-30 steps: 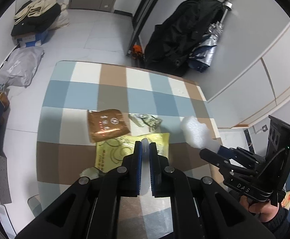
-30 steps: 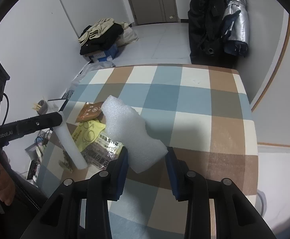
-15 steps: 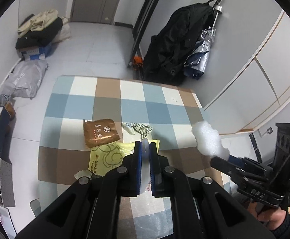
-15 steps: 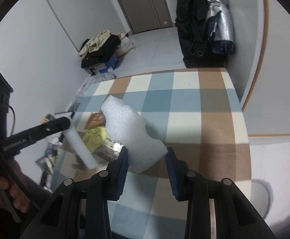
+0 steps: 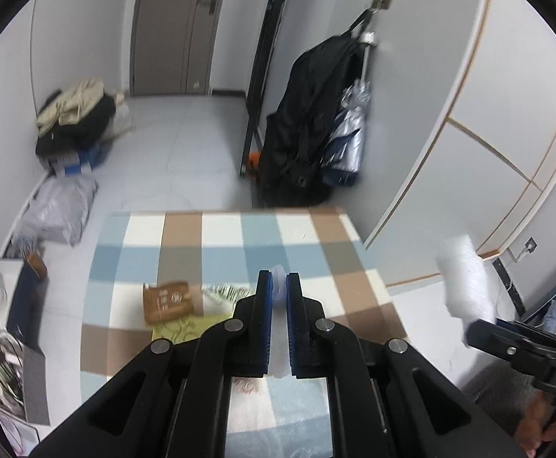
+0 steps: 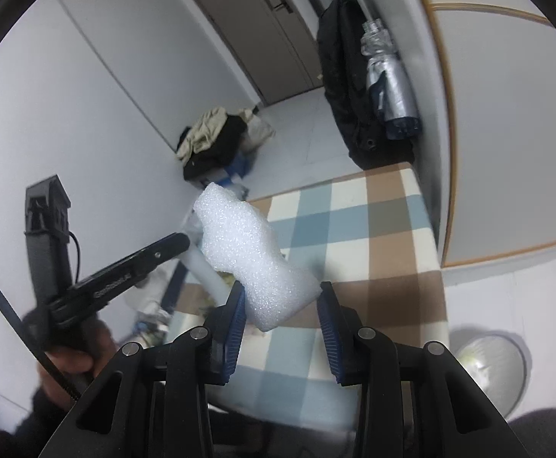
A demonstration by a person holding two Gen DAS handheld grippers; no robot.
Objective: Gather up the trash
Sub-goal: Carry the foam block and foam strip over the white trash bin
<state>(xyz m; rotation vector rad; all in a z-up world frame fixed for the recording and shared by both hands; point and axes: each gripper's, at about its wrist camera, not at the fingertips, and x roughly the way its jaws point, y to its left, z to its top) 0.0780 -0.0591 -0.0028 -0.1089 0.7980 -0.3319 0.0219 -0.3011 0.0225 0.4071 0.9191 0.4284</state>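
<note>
Left wrist view, left to right. A brown square snack packet with a pale round emblem [image 5: 168, 301] lies flat on the blue, brown and cream checked tablecloth [image 5: 220, 244]; its printing is too blurred to read. A yellow patterned wrapper [image 5: 186, 326] touches its near edge, and a crumpled green-and-white wrapper [image 5: 224, 292] sits just right of it.

Left gripper [image 5: 276, 286]: black body, blue pads, jaws nearly together, pinching a thin translucent white foam strip [image 5: 278, 274]. The strip's long axis runs along the fingers and its tip pokes out past them toward the far side. It is held above the table.

At far right, the right gripper [image 5: 480, 334] holds a thick white foam block [image 5: 464, 278] off the table's right edge; the block points upward.

Right wrist view. The left gripper's [image 6: 184, 244] side carries pale lettering, roughly "GenRobot.AI". A hand [image 6: 75, 358] grips its handle.

Right gripper [image 6: 281, 305]: jaws partly apart, both pads pressed on the block's [image 6: 247, 252] near end. Long axis runs away from the fingers, tilting up and left.
</note>
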